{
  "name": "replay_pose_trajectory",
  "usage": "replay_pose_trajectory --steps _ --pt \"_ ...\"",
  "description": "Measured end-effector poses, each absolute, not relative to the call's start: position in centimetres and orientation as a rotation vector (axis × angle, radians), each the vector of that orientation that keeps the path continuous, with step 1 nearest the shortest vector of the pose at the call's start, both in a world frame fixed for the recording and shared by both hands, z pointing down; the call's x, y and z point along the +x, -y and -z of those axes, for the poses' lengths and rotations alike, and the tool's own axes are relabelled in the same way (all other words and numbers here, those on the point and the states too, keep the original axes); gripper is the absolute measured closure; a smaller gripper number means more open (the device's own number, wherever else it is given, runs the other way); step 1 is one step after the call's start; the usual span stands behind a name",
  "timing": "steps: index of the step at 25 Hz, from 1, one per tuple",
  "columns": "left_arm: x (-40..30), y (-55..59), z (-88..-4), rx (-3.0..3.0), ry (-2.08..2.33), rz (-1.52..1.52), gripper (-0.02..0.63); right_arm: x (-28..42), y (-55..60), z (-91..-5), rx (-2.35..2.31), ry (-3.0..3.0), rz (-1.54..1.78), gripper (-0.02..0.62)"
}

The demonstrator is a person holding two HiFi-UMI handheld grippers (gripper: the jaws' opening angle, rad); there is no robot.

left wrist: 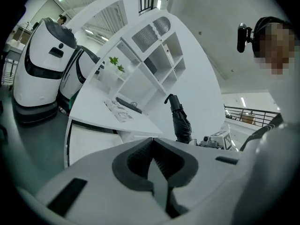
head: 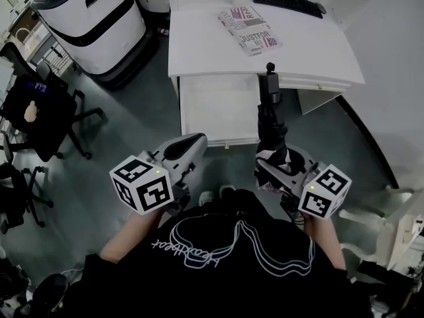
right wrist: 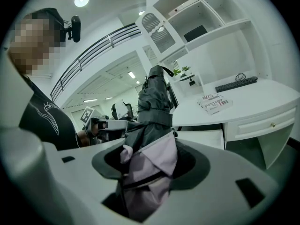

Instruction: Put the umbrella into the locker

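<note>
A folded black umbrella (head: 270,121) with a pale lilac lining juts forward and up from my right gripper (head: 275,167), its handle end toward the desk. In the right gripper view the jaws are shut on the umbrella (right wrist: 154,107), lilac fabric bunched between them at the right gripper (right wrist: 150,158). My left gripper (head: 192,144) is held level with it on the left, apart from the umbrella. In its own view the left gripper (left wrist: 152,142) has its pads meeting with nothing between them, and the umbrella (left wrist: 180,121) stands to the right. A white cabinet front (head: 218,108) sits under the desk straight ahead.
The white desk (head: 199,45) carries a black keyboard (head: 285,0) and a magazine (head: 250,30). A large white and black machine (head: 93,18) stands at the back left, black office chairs (head: 40,111) at the left. White wall shelves (right wrist: 206,18) rise behind the desk.
</note>
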State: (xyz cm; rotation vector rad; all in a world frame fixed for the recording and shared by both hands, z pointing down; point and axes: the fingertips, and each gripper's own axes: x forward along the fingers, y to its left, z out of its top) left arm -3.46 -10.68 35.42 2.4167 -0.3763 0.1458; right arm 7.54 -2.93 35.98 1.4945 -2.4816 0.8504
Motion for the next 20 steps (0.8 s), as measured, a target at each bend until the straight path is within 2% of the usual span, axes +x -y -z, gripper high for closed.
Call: replay_pose_trajectory --steps 20 --pt "-1.2 20.0 -38.1 2.225 0.634 -0.128 0.601 11.3 13.9 -41.7 1.074 2.411 -0.828 0.348"
